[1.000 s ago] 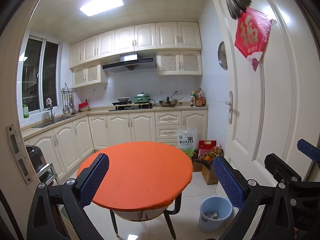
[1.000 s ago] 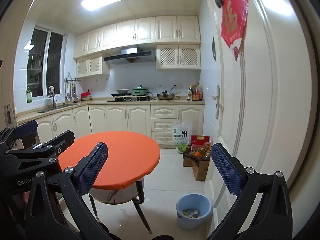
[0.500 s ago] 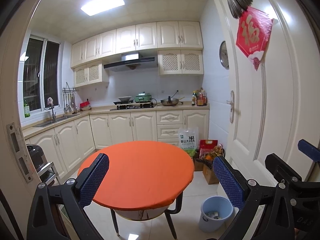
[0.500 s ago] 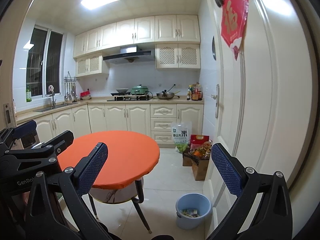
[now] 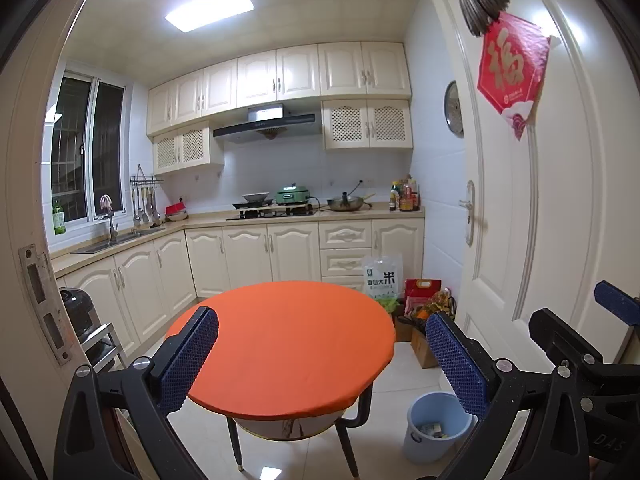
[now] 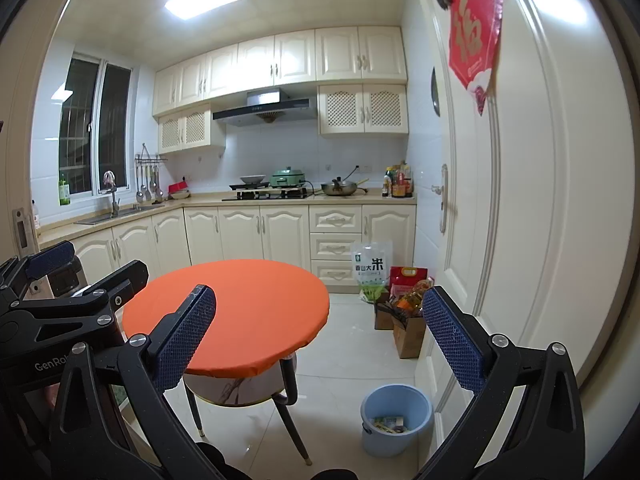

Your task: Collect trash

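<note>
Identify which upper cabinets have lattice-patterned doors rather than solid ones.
The lower-hanging pairs flanking the range hood: left lattice pair and right lattice pair. The top-row cabinets have solid panels.

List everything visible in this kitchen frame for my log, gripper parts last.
round table: one, orange cover, room centre.
bin: one, light blue, on the floor right of the table, scraps inside.
rice bag: one, white, by the drawers.
cardboard boxes: two, brown, by the door, groceries on top.
door: one, white, right, red decoration.
pan: one, metal, on the counter.
left gripper: blue pads, open, empty.
right gripper: blue pads, open, empty.
</note>
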`<state>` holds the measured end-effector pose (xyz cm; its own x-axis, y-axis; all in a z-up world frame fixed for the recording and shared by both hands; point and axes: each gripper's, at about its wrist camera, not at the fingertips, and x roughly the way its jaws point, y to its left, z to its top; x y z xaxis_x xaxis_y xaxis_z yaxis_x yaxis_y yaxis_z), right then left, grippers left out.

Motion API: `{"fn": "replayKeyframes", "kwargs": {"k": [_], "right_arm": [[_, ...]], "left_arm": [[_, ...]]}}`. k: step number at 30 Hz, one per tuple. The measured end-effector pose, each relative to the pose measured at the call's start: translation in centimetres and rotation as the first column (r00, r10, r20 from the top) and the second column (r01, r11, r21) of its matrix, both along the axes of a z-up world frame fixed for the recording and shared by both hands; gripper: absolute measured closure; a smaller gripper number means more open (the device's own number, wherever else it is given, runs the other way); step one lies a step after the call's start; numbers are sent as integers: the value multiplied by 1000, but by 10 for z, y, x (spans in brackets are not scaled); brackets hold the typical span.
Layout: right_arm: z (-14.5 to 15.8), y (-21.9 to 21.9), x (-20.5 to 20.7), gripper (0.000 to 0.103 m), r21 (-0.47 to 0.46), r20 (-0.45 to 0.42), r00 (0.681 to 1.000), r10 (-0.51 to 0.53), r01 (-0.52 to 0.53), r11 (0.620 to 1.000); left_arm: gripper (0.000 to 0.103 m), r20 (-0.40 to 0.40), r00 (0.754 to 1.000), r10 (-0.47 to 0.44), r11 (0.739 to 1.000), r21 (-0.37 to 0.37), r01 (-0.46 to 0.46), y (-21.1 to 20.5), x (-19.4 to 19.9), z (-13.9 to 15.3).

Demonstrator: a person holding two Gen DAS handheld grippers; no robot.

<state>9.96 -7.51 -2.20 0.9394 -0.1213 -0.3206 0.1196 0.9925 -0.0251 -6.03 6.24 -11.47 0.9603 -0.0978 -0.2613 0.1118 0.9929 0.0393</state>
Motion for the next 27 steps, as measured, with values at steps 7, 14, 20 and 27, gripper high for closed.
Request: {"fn": "replayKeyframes", "kwargs": {"k": [7,14,20,27], "right_arm": [[0,0,1,0,0,-5,1000,1,-1,1000],[-2,2,3,0,2,-13,1000,1,-1,1000],[-2,2,4,0,3,-16,1000,1,-1,1000],[-3,2,3,0,5,-17,1000,2,-2,1000]], "left_arm": [[1,-1,1000,0,1000,3,0,2,1,-3],[1,0,1000,4,1000,12,-4,2,4,-3],[1,-2,1000,3,1000,11,-3,3,4,-5],[1,-2,1000,4,1000,12,-4,1,4,-5]]}}
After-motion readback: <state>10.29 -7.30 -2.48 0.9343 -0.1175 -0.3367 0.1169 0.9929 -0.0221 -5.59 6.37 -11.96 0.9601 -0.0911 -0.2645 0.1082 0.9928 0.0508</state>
